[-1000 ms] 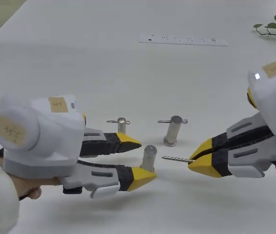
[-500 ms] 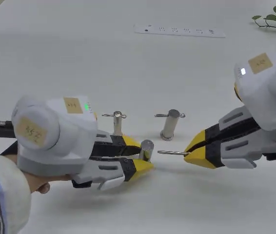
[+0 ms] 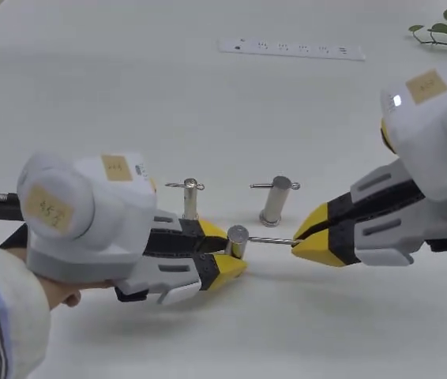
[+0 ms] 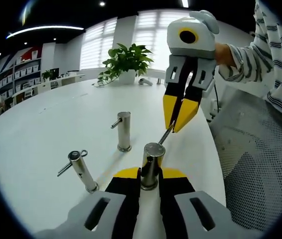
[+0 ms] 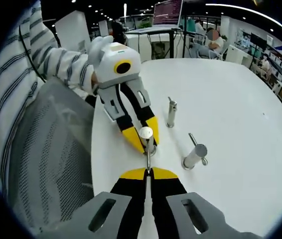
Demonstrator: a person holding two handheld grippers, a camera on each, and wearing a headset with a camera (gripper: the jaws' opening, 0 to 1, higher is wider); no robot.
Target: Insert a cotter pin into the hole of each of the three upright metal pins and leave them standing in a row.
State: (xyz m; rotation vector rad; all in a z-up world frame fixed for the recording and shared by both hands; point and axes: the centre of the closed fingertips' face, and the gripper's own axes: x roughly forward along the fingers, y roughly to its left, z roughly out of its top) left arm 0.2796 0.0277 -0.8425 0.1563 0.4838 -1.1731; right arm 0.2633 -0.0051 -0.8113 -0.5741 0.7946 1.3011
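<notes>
Three upright metal pins stand on the white table. The two far ones (image 3: 190, 199) (image 3: 276, 202) each carry a cotter pin through the head. My left gripper (image 3: 232, 249) is shut on the near metal pin (image 3: 237, 238), its yellow jaws pressed against the pin's sides low down (image 4: 151, 160). My right gripper (image 3: 296, 240) is shut on a thin cotter pin (image 3: 272, 240), held level. The cotter pin's tip (image 5: 148, 160) touches the near pin's head (image 5: 146, 134); whether it has entered the hole I cannot tell.
A white power strip (image 3: 291, 49) lies far back on the table and a green plant (image 3: 445, 28) sits at the back right. A mesh chair (image 5: 51, 149) stands by the table's near edge.
The left gripper has shut around the near metal pin. The right gripper has carried the cotter pin leftward until its tip meets the pin's head.
</notes>
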